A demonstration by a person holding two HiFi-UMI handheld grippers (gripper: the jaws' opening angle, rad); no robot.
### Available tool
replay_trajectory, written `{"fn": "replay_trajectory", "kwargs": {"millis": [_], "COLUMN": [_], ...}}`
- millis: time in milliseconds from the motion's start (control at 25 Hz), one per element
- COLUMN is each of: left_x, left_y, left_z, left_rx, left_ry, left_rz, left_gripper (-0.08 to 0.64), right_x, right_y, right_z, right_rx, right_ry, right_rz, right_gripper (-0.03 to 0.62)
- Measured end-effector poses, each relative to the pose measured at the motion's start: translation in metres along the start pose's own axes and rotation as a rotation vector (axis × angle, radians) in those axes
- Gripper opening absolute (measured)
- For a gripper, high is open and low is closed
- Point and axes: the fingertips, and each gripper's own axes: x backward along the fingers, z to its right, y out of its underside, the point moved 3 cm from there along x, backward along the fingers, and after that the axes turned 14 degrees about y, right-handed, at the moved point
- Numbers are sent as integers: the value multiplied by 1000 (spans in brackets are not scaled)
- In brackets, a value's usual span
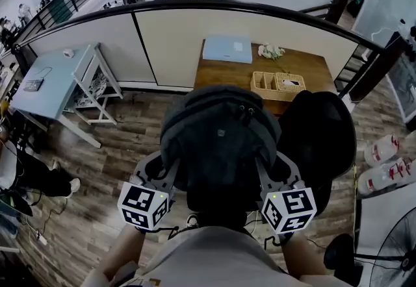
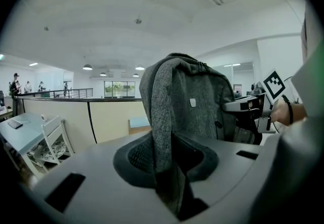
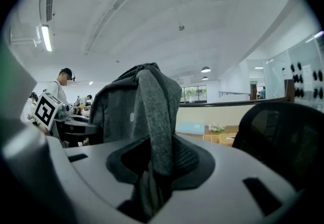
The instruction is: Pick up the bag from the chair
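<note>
Gripping the bag point(image 1: 218, 133) with both tools, you have each pair of jaws clenched on one of its grey shoulder straps. In the left gripper view, the left gripper point(image 2: 167, 167) has its jaws closed onto the left strap point(image 2: 161, 116). This strap runs up out of the gap between the pads and over the top of the bag's body, which fills the middle of that view just beyond the jaws. In the right gripper view, the right gripper point(image 3: 154, 167) is clamped the same way on the right strap point(image 3: 154, 111), with the bag body directly behind and to the left of it. In the head view, the bag sits between the two tools. The left gripper point(image 1: 166, 172) is at its lower left edge and the right gripper point(image 1: 268, 174) at its lower right edge, each touching the bag. The black chair point(image 1: 322, 130) stands just beside the bag on its right, and the bag overlaps the chair's left edge from this angle. No view shows whether the bag's base rests on anything. A wooden table point(image 1: 312, 68) lies beyond the bag, against the curved partition.
</note>
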Motion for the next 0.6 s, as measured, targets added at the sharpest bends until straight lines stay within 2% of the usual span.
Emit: {"fn": "replay_trajectory", "kwargs": {"millis": [600], "left_x": [-11], "left_y": [0], "left_z": [10], "left_rx": [-19], "left_ry": [2], "left_rz": [-35], "left_gripper": [86], "right_x": [-5], "right_y": [6], "right_z": [14], "right_rx": [-19], "right_ry": [-1], "right_rz": [-21], "right_gripper": [117]}}
